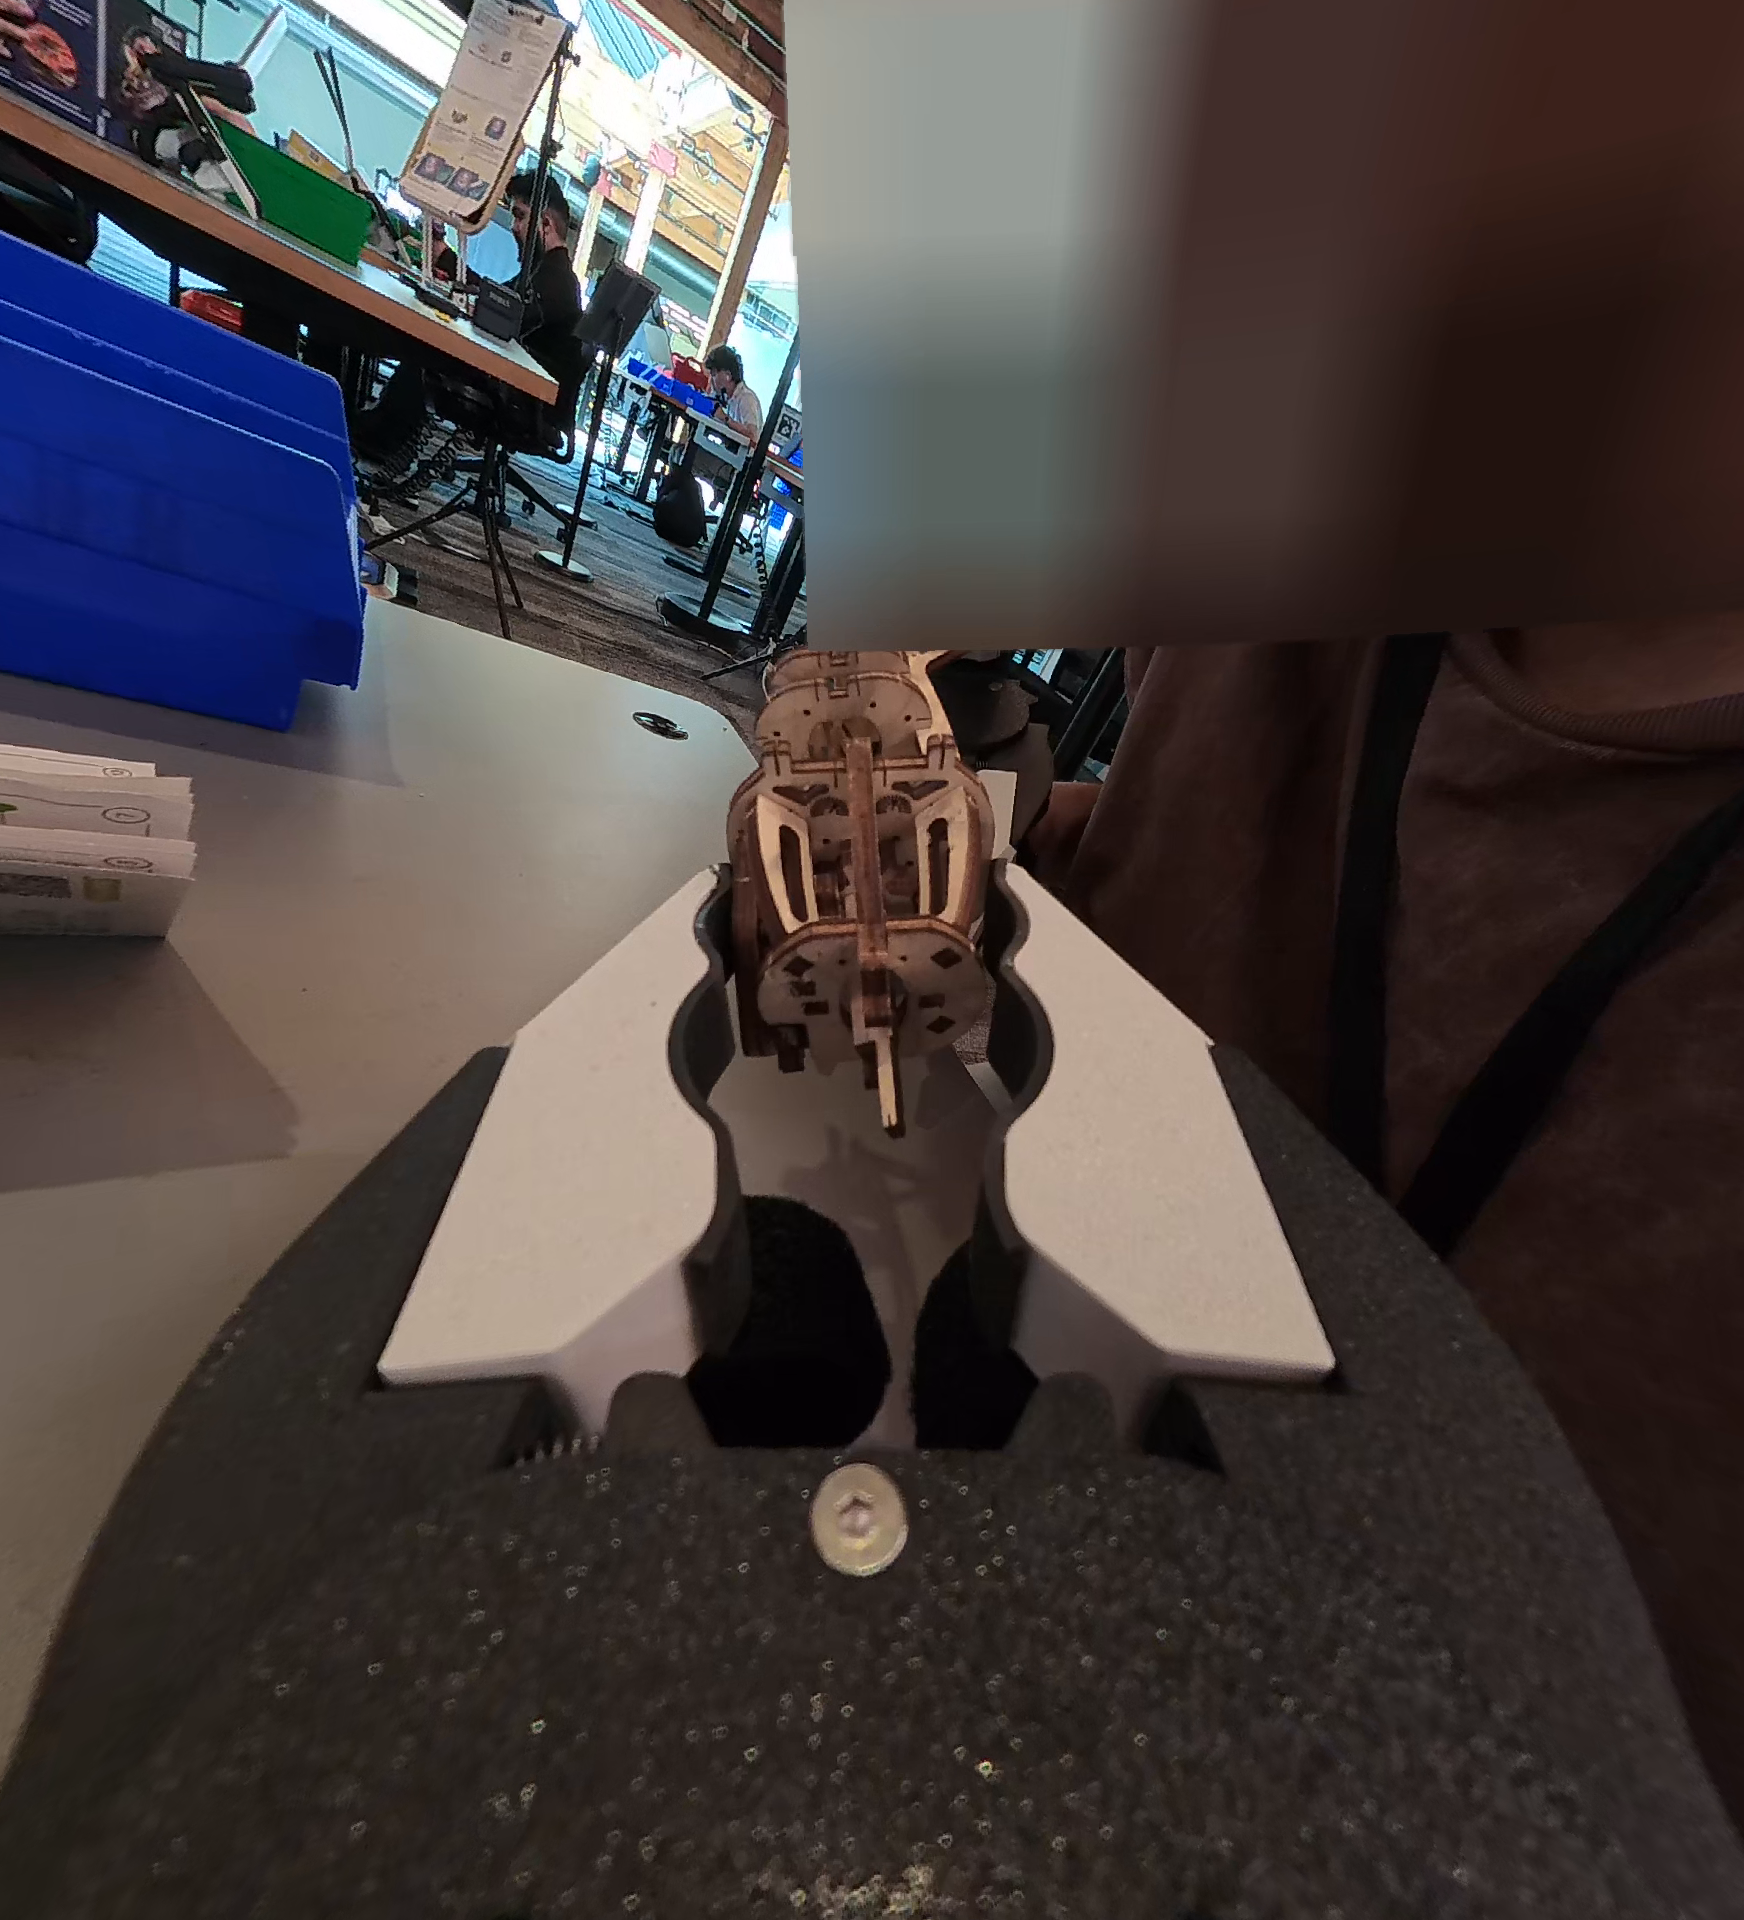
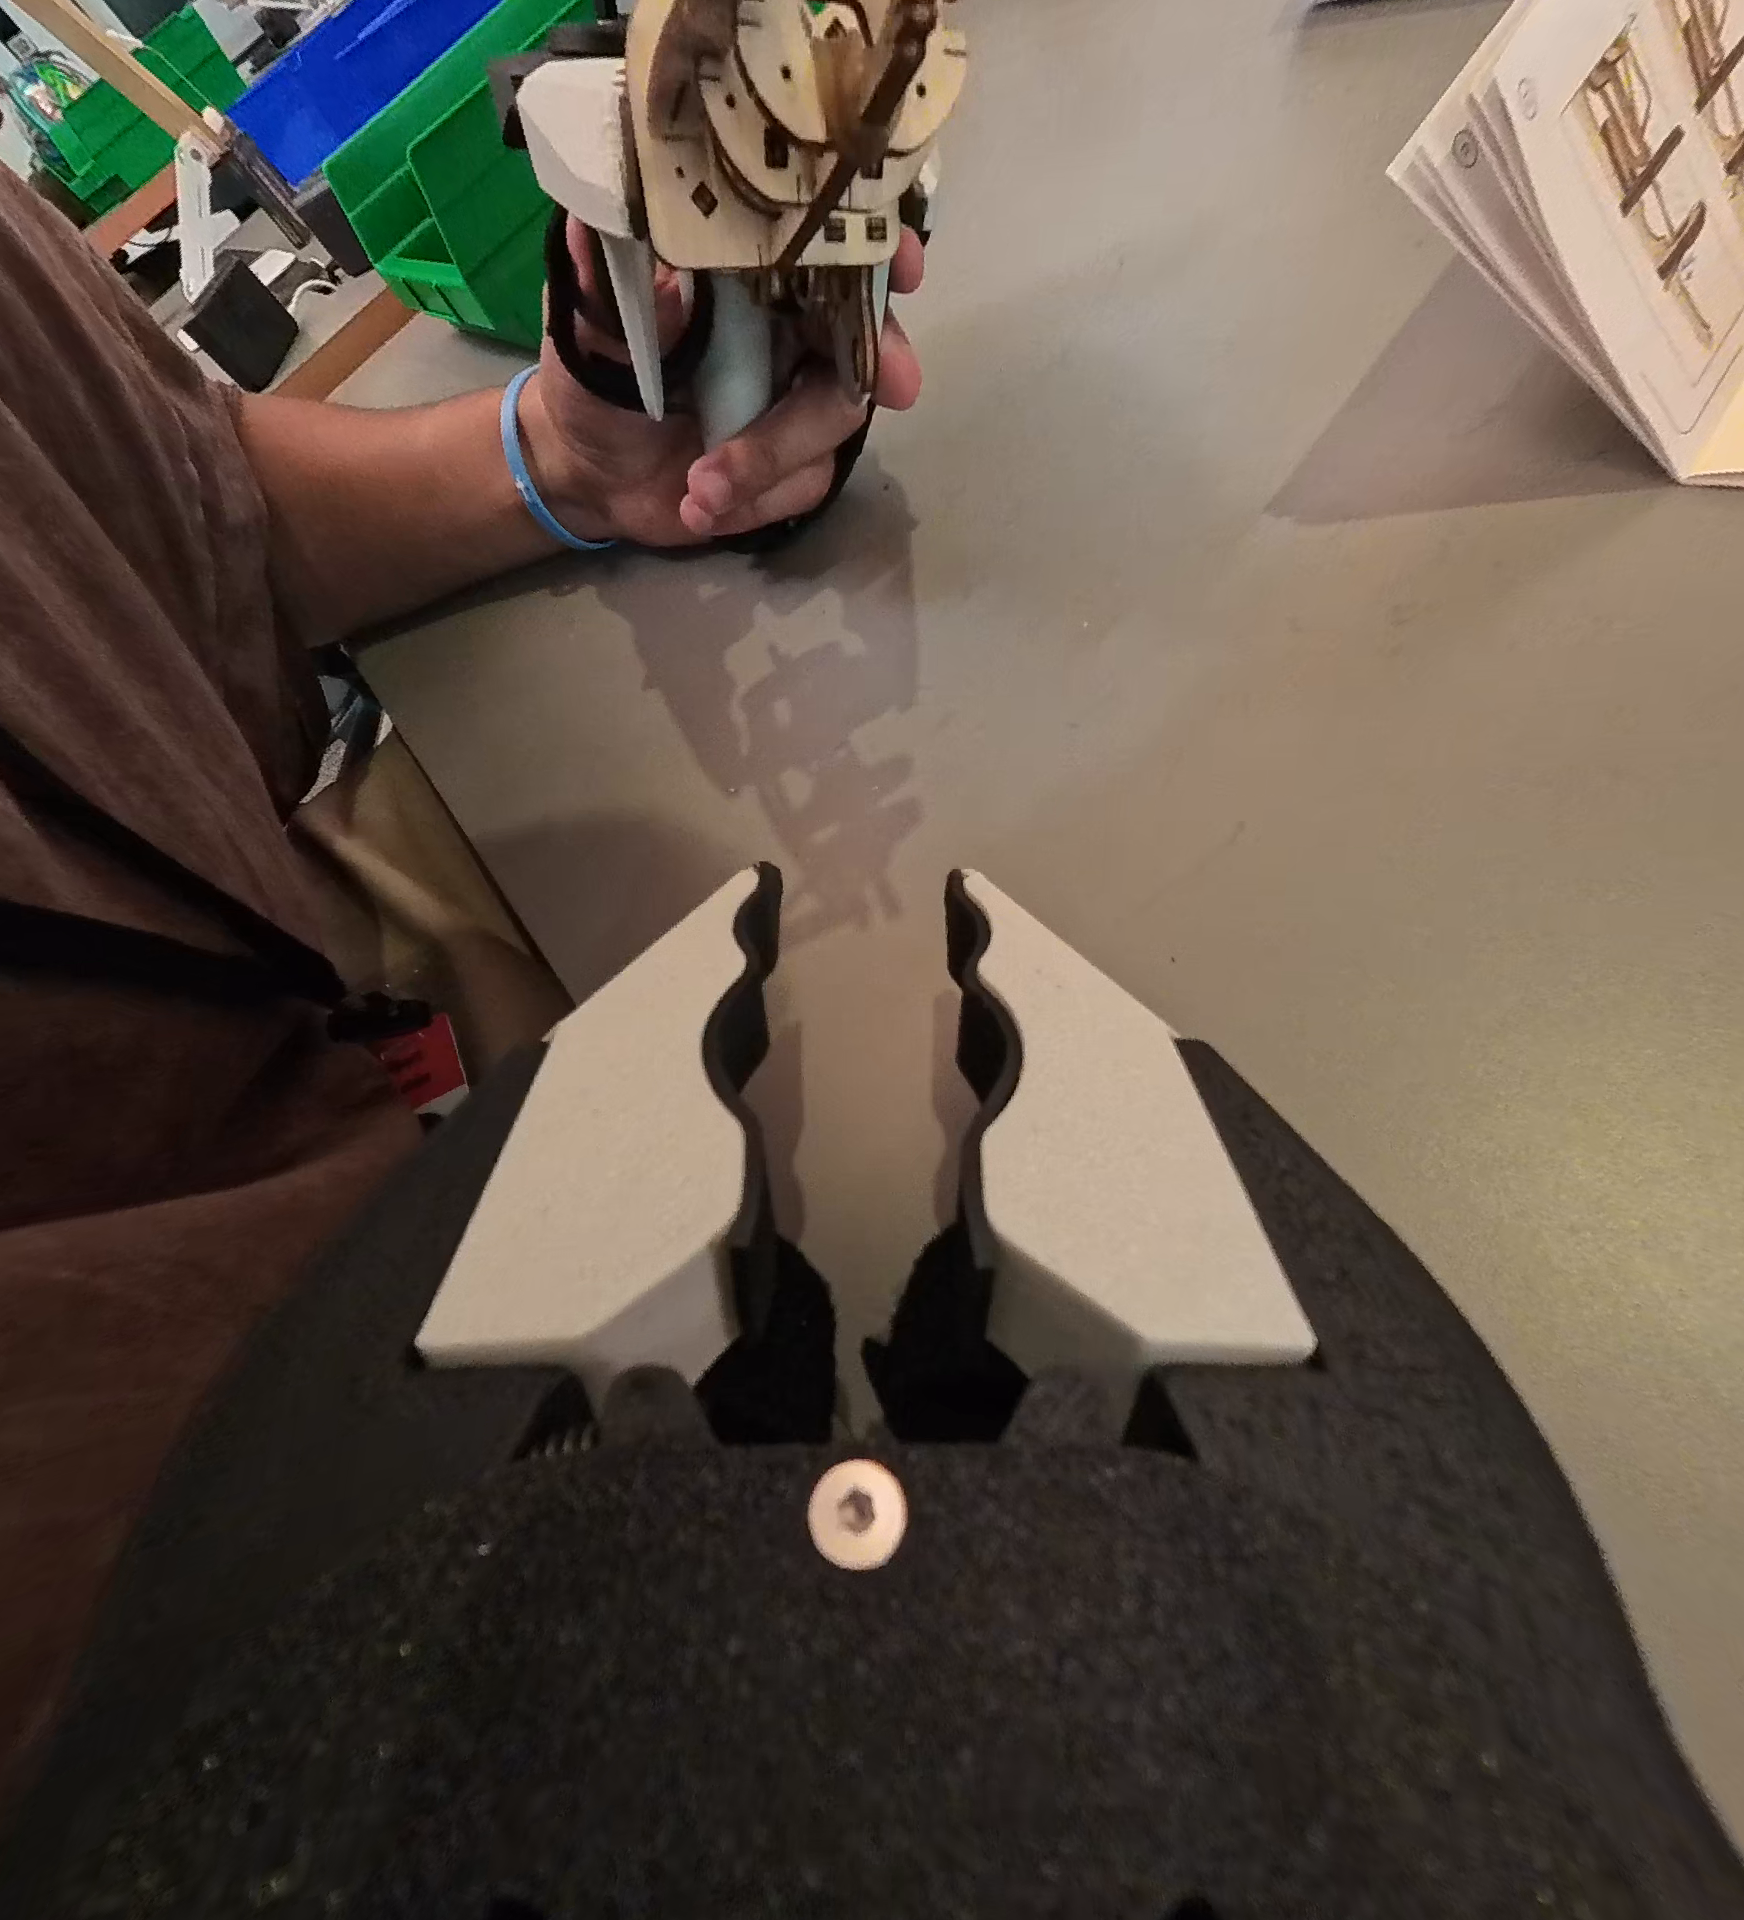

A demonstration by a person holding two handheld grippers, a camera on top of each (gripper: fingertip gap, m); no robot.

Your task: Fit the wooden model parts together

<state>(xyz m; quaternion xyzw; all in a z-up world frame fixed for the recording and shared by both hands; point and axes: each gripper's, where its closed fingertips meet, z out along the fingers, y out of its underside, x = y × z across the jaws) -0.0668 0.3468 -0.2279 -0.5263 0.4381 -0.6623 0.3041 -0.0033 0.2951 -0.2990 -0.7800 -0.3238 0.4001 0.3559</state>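
A laser-cut wooden model [image 1: 860, 914], built from pale plywood plates with a thin central strip, sits upright between my left gripper's [image 1: 855, 883] tips. The left gripper is shut on it and holds it above the grey table. In the right wrist view the same model [image 2: 785, 135] shows at the top, held in the left gripper, with a person's hand [image 2: 733, 436] on the gripper's handle resting on the table. My right gripper [image 2: 860, 883] is open and empty, low over the table, well short of the model.
A blue bin [image 1: 120, 468] stands at the left on the table, with a folded paper booklet [image 1: 47, 842] in front of it. An open instruction booklet [image 2: 1626, 229] lies at the right. Green bins [image 2: 452, 197] stand behind. The person's brown-clad body [image 1: 1522, 1039] is close by. The left gripper's tips are roughly 11 centimetres from the right gripper's.
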